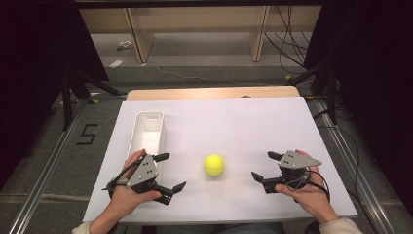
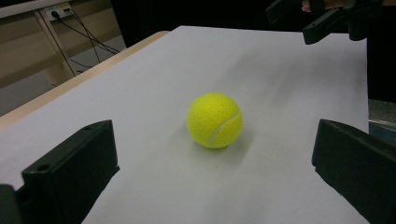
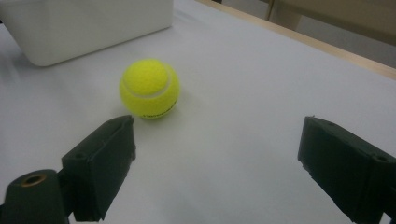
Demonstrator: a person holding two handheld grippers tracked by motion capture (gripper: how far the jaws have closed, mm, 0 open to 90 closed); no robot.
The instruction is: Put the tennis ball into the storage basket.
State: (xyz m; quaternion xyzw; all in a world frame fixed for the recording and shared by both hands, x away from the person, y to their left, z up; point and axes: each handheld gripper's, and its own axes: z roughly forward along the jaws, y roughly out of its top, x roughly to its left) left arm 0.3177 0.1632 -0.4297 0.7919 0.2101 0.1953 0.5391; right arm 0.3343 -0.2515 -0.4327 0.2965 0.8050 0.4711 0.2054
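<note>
A yellow tennis ball rests on the white sheet between both hands. My left gripper is open at the ball's left, jaws spread wide and pointing at it, nothing between them. My right gripper is open at the ball's right, also empty, with the ball a short way ahead of its left jaw. In the left gripper view the right gripper appears far off at the top.
A white rectangular bin stands at the left of the sheet, just behind my left hand. The wooden table edge runs along the far side. Floor, cables and wooden shelving lie beyond.
</note>
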